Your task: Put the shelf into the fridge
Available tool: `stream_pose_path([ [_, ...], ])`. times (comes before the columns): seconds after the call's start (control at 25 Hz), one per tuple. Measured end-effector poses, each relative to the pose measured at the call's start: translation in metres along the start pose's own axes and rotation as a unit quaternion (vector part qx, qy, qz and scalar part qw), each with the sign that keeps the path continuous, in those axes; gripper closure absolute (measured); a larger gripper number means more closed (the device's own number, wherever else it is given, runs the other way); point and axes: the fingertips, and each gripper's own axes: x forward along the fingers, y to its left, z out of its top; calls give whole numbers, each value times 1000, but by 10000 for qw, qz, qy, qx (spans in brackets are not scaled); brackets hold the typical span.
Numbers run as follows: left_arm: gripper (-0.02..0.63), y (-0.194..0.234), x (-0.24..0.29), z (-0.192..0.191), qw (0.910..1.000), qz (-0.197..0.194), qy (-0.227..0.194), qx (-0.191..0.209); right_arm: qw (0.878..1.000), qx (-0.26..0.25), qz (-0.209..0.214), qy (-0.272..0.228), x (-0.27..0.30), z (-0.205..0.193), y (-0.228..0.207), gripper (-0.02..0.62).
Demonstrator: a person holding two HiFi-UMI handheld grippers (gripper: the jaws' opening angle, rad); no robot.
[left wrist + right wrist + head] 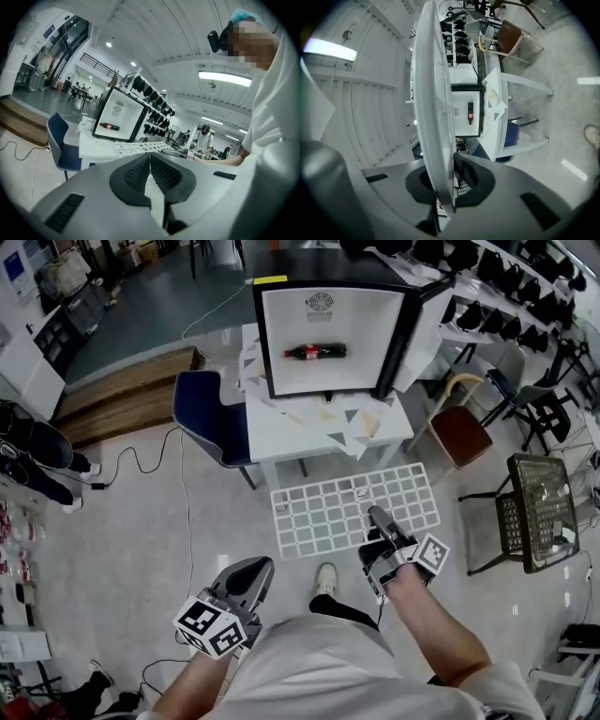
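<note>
Currently your right gripper (378, 518) has its fingers clamped on the shelf (323, 512) by its near edge, level, off the front edge of the tabletop (281, 432), so the far edge can lead into the fridge (328, 334); your left gripper (246, 579) is closed on nothing.

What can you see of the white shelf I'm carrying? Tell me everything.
The shelf is a flat white rectangular grid of square openings, plastic or coated wire by its look. The right gripper is clamped on its near side, holding it roughly level above the floor, short of the table. Nothing else touches it.
</note>
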Motion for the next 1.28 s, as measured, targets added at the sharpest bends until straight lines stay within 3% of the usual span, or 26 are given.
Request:
stream_pose_path([
  [0.32,588,12,87,46,9999,6,-87,90,9998,34,150,157,77,72,-7,563],
  [0.64,588,40,117,68,10000,5,-27,29,9998,121,148,49,130,98,-11,563],
  [1.28,588,135,145,131,9954,-878,341,199,9985,104,374,-385,246,126,-6,563],
])
